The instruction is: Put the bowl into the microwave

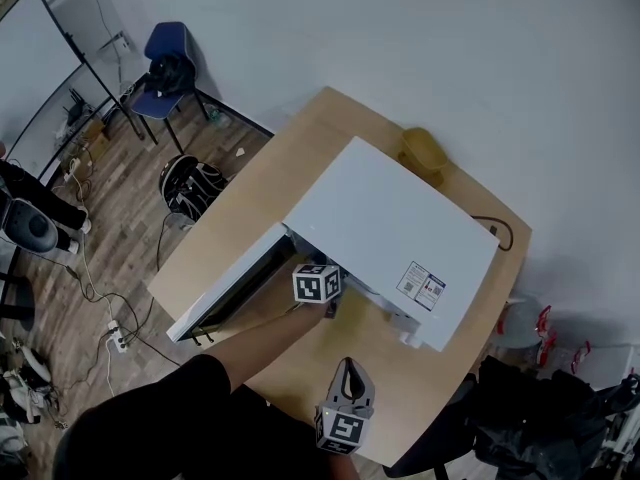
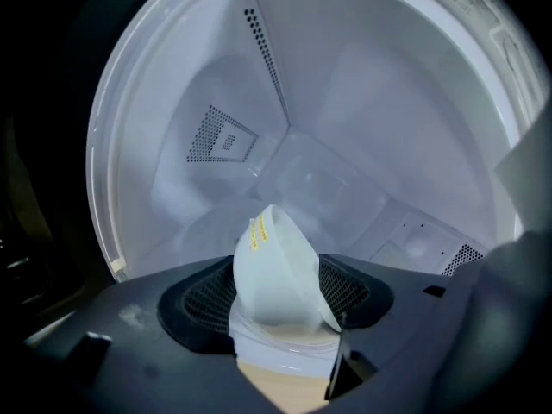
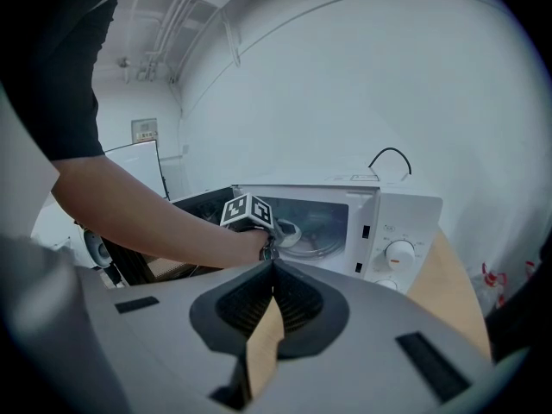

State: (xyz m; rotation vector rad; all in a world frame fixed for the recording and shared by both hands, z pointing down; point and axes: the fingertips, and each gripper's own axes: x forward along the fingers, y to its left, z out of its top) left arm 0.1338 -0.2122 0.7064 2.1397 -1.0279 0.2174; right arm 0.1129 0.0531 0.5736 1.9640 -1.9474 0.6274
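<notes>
**Left gripper holds bowl inside open microwave**

Left gripper reaches into the white cavity of the microwave, its jaws set wide and closed on the sides of a white bowl. The bowl is tilted on its side between the two mesh pads, its rim turned toward the right pad, with small yellow print near its upper edge. It sits low at the front of the cavity, with perforated vents on the wall behind it.

From the head view, the microwave stands on a wooden table with its door swung out to the left. The left gripper is at the opening, only its marker cube showing. A yellowish container sits behind the microwave, and a blue chair stands well apart on the floor.

The right gripper hangs near the table's front edge, away from the microwave. Its own view shows its jaws pressed together with nothing between them, facing the person's bare arm and the microwave's control dial.
</notes>
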